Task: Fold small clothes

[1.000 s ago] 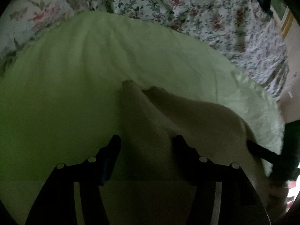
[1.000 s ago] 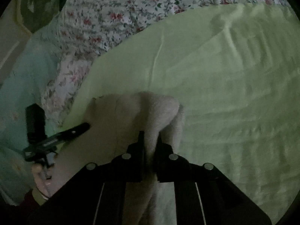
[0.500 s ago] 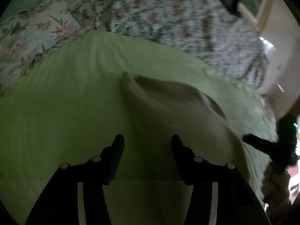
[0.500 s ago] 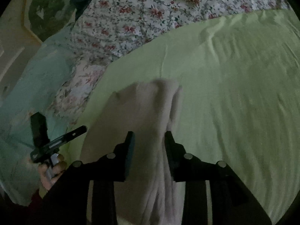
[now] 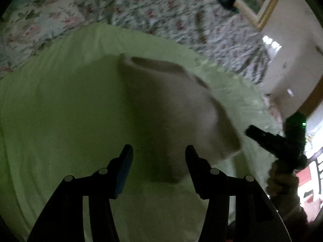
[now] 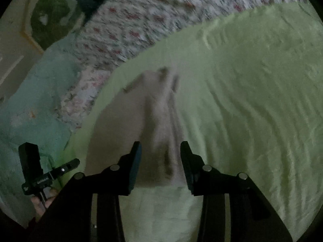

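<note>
A small beige garment [image 5: 169, 104] lies folded on the light green sheet [image 5: 60, 100]. In the right wrist view the garment [image 6: 153, 121] has a raised fold running down its middle. My left gripper [image 5: 159, 151] is open and empty, just short of the garment's near edge. My right gripper [image 6: 160, 147] is open and empty, its jaws either side of the garment's near end, above it. The right gripper [image 5: 262, 137] also shows at the right edge of the left wrist view, and the left gripper [image 6: 68, 165] at the lower left of the right wrist view.
A floral quilt [image 5: 161, 10] and a floral pillow [image 5: 40, 26] lie beyond the green sheet. A pale teal cloth [image 6: 36, 100] lies to the left in the right wrist view. A wall with a gold-framed picture [image 5: 266, 10] stands at the far right.
My right gripper has opened and let go of the garment's fold. Both grippers have pulled back, and the garment now lies flatter on the sheet.
</note>
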Action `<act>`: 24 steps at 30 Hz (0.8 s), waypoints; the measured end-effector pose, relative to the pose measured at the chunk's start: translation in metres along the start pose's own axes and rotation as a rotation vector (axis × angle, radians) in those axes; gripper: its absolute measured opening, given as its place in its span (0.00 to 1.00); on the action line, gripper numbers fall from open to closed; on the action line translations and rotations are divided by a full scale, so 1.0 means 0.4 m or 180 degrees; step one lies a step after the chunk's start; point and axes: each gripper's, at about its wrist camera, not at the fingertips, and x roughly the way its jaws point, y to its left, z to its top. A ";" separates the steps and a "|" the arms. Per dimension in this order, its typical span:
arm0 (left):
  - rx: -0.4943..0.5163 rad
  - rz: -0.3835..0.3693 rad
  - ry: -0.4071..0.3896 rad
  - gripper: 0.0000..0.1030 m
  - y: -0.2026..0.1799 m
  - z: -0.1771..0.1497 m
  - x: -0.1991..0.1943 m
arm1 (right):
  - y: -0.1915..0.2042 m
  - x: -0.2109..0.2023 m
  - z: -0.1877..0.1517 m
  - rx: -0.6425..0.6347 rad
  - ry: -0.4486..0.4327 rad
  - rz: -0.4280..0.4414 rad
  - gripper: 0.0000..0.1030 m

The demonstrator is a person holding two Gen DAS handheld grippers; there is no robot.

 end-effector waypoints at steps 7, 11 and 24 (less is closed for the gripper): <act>0.0312 -0.0554 -0.0068 0.53 -0.109 -0.016 0.009 | 0.088 0.047 -0.003 -0.0228 0.0239 0.0320 0.40; 0.0428 -0.0561 0.0076 0.53 -0.129 -0.030 0.064 | 0.068 0.126 -0.032 -0.0272 0.0625 0.0124 0.40; 0.0235 -0.0462 0.0400 0.52 -0.064 -0.097 0.186 | -0.025 0.141 -0.035 -0.0205 0.0623 -0.0419 0.22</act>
